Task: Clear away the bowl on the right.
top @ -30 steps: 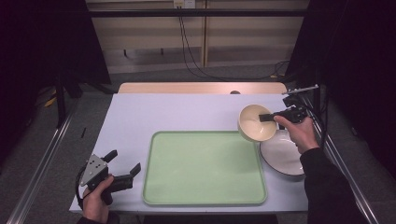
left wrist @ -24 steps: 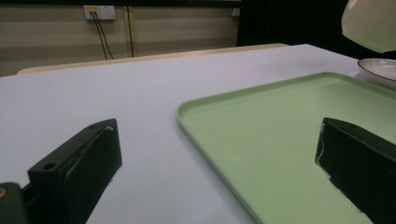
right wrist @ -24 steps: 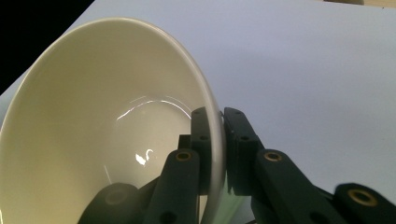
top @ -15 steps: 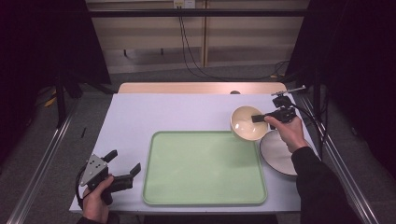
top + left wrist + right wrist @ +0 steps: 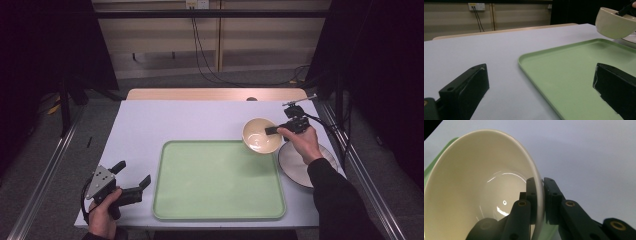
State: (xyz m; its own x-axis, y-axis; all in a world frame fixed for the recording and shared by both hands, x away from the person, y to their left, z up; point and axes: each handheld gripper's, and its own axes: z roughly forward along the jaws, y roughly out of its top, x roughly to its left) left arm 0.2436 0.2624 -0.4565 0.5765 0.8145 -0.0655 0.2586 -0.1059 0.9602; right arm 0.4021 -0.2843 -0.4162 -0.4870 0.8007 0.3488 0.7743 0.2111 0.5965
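Cream bowl (image 5: 481, 187): rim wall pinched between right gripper (image 5: 539, 195) jaws, one inside, one outside | held above green tray (image 5: 220, 180) corner | left gripper (image 5: 131, 181): jaws spread, empty

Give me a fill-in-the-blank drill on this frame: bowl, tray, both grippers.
1. The right gripper has its fingers shut on the rim of the cream ____.
2. The bowl is held in the air by the far right corner of the ____ tray.
3. The left gripper has its fingers ____, with nothing between them.
4. The plate lies on the table to the ____ of the tray.

Missing words: bowl; green; open; right
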